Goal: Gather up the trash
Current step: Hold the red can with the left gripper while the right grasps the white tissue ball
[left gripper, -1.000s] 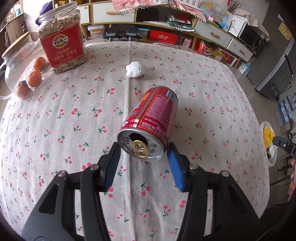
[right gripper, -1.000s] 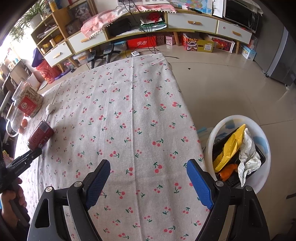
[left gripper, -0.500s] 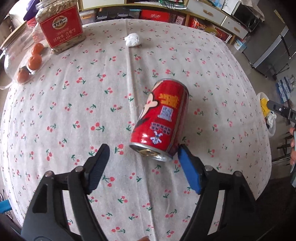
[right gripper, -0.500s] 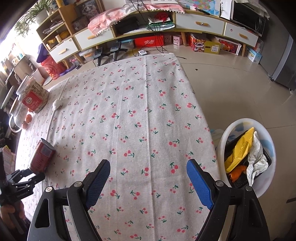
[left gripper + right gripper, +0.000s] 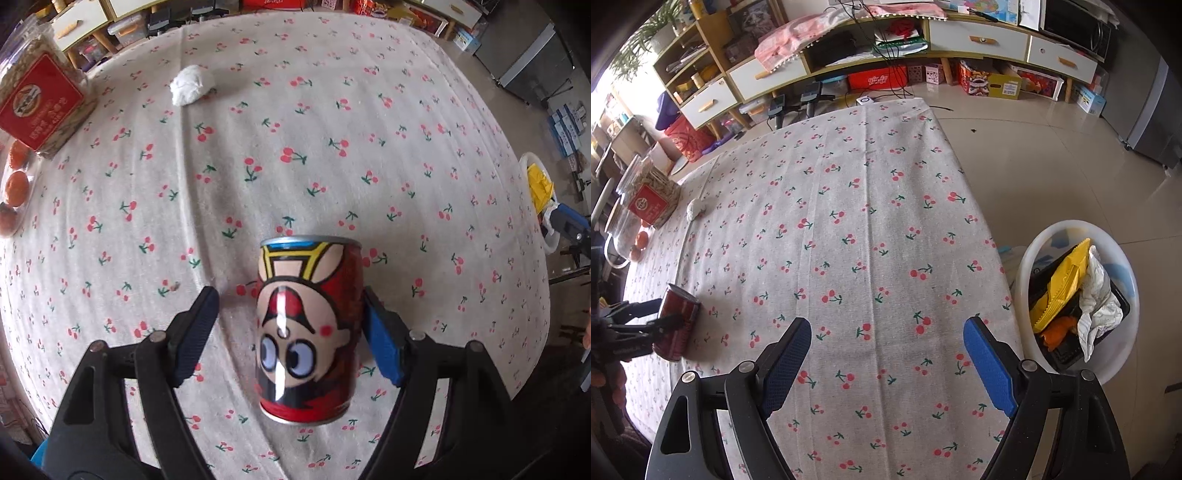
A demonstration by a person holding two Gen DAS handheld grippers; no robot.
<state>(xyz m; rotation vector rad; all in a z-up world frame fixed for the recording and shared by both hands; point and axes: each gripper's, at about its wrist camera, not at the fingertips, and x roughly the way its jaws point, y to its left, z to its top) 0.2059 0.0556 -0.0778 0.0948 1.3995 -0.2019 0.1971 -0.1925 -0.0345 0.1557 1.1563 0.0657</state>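
Note:
A red drink can (image 5: 308, 328) with a cartoon face lies on its side on the cherry-print tablecloth (image 5: 332, 166). My left gripper (image 5: 288, 291) points down over it, astride the can. Its jaws are closing: the blue right pad (image 5: 382, 343) is at the can's side, while a gap remains at the left pad (image 5: 195, 328). In the right wrist view the can (image 5: 677, 321) and left gripper (image 5: 646, 317) sit at the table's left. A crumpled white tissue (image 5: 192, 85) lies farther back. My right gripper (image 5: 886, 328) hangs open and empty above the table's near right.
A white trash basin (image 5: 1071, 229) stands on the floor right of the table, holding a yellow wrapper, crumpled paper and a black tray. A seed jar with a red label (image 5: 40, 99) and a glass jar of oranges (image 5: 16, 184) stand at the table's left edge.
The can, held tilted above the cloth a second ago, now lies on the table. The left jaws widened and the gripper came down astride it. The right gripper stayed still.

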